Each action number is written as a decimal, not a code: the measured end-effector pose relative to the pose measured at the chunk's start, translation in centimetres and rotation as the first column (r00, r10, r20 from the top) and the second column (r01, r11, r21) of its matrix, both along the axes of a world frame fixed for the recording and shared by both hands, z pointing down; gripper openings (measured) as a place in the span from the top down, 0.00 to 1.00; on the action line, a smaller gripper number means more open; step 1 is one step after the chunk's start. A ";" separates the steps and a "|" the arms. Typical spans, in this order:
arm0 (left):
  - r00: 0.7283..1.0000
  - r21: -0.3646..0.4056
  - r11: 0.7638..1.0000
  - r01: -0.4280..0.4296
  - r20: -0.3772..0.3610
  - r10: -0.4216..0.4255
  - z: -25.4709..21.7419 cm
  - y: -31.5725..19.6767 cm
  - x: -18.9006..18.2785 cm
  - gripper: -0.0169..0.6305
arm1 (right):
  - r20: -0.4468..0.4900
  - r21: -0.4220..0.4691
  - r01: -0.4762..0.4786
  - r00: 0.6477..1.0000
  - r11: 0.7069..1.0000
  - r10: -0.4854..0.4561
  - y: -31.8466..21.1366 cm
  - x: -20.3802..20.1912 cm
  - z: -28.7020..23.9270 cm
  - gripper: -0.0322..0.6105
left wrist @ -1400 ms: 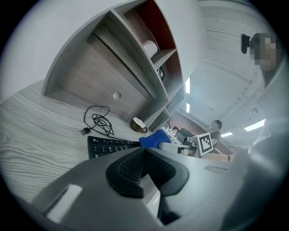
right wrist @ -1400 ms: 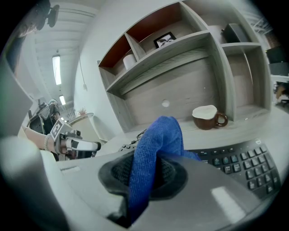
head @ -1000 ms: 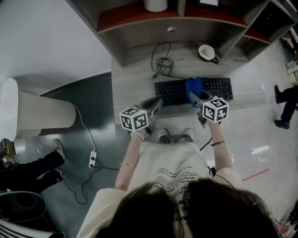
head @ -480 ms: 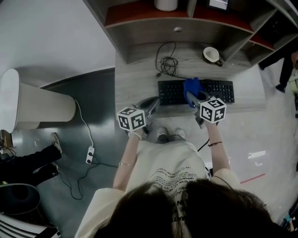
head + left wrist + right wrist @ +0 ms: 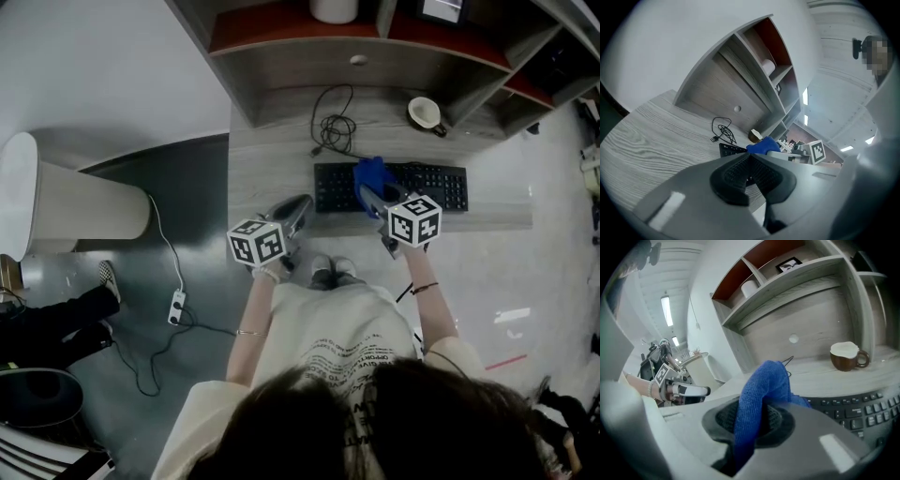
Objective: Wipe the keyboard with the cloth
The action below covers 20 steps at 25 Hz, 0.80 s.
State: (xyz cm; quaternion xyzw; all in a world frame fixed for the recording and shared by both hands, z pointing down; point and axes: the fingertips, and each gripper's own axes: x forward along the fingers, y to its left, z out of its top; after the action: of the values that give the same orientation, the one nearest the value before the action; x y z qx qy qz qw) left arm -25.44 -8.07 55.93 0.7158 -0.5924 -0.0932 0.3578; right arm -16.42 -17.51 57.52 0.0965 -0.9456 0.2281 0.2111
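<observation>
A black keyboard (image 5: 422,186) lies across the grey wooden desk (image 5: 272,141). The blue cloth (image 5: 371,172) rests on the keyboard's left-middle part, pinched in my right gripper (image 5: 370,194), which is shut on it. In the right gripper view the blue cloth (image 5: 761,394) sticks up between the jaws, with the keyboard (image 5: 855,411) beyond it. My left gripper (image 5: 298,212) hovers at the desk's front edge, left of the keyboard, jaws shut with nothing between them. From the left gripper view the keyboard (image 5: 731,150) and the cloth (image 5: 764,146) lie ahead.
A tangled black cable (image 5: 335,125) lies behind the keyboard. A brown cup (image 5: 426,112) stands at the back right. Shelving (image 5: 375,42) rises over the desk. A white bin (image 5: 66,211) and a power strip (image 5: 174,307) are on the floor at left.
My right gripper has dragged the blue cloth leftwards along the keyboard. The left gripper has drifted slightly left and stays shut.
</observation>
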 end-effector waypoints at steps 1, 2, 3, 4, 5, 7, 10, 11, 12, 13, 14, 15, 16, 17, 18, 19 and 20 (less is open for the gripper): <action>1.000 -0.001 1.000 0.006 -0.001 -0.006 0.0 0.0 -0.1 0.98 | 0.000 -0.001 0.009 1.000 1.000 -0.009 0.0 -0.2 0.0 0.87; 1.000 -0.003 1.000 0.011 -0.003 -0.011 0.1 0.0 -0.1 0.98 | 0.000 -0.002 0.018 1.000 1.000 -0.018 0.1 -0.5 0.0 0.87; 1.000 -0.004 1.000 0.017 -0.004 -0.017 0.1 0.0 -0.1 0.98 | 0.000 -0.003 0.027 1.000 1.000 -0.027 0.2 -0.6 0.0 0.87; 1.000 -0.006 1.000 0.022 -0.004 -0.023 0.2 0.1 -0.2 0.98 | 0.000 -0.004 0.035 0.999 0.999 -0.035 0.2 -0.8 0.0 0.87; 1.000 -0.008 1.000 0.029 -0.004 -0.029 0.2 0.2 -0.2 0.98 | 0.000 -0.006 0.042 0.999 0.999 -0.042 0.3 -1.0 0.0 0.87; 0.999 -0.011 0.999 0.041 -0.004 -0.041 0.2 0.4 -0.4 0.98 | 0.004 -0.011 0.054 0.999 0.998 -0.054 0.4 -1.4 0.0 0.87; 0.998 -0.015 0.998 0.060 -0.002 -0.060 0.2 0.7 -0.7 0.98 | 0.011 -0.014 0.074 0.997 0.997 -0.074 0.6 -2.1 -0.1 0.87; 0.998 -0.016 0.998 0.067 -0.002 -0.067 0.2 0.8 -0.8 0.98 | 0.012 -0.015 0.081 0.997 0.997 -0.080 0.7 -2.3 -0.1 0.87; 0.997 -0.017 0.997 0.073 -0.002 -0.073 0.3 1.0 -0.8 0.98 | 0.013 -0.017 0.087 0.996 0.996 -0.086 0.7 -2.4 -0.1 0.87; 0.997 -0.018 0.997 0.078 -0.002 -0.078 0.3 1.1 -0.8 0.98 | 0.014 -0.019 0.092 0.996 0.996 -0.091 0.8 -2.5 -0.1 0.87; 0.997 -0.019 0.996 0.083 -0.002 -0.083 0.3 1.2 -0.9 0.98 | 0.016 -0.022 0.097 0.995 0.995 -0.097 0.9 -2.7 -0.1 0.87; 0.996 -0.020 0.996 0.087 0.000 -0.087 0.3 1.3 -1.0 0.98 | 0.019 -0.024 0.103 0.995 0.994 -0.102 1.0 -2.9 -0.2 0.87; 0.996 -0.020 0.996 0.091 0.001 -0.091 0.2 1.4 -1.1 0.98 | 0.022 -0.025 0.109 0.994 0.994 -0.108 1.1 -3.2 -0.2 0.87; 0.995 -0.020 0.995 0.095 0.002 -0.095 0.2 1.5 -1.2 0.98 | 0.024 -0.026 0.115 0.993 0.993 -0.114 1.2 -3.4 -0.2 0.87; 0.995 -0.020 0.995 0.098 0.003 -0.098 0.1 1.6 -1.3 0.98 | 0.024 -0.026 0.121 0.992 0.992 -0.120 1.4 -3.6 -0.2 0.87; 0.995 -0.020 0.995 0.101 0.003 -0.101 0.1 1.7 -1.3 0.98 | 0.024 -0.028 0.127 0.992 0.992 -0.126 1.5 -3.8 -0.2 0.87; 0.995 -0.019 0.994 0.104 0.004 -0.104 0.0 1.7 -1.3 0.98 | 0.025 -0.029 0.133 0.991 0.991 -0.132 1.6 -3.9 -0.2 0.87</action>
State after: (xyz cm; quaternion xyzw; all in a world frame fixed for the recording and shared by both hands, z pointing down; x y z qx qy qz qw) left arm -26.69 -6.34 55.98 0.6806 -0.6302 -0.1050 0.3587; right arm -20.37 -15.90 57.34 0.0276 -0.9487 0.2289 0.2165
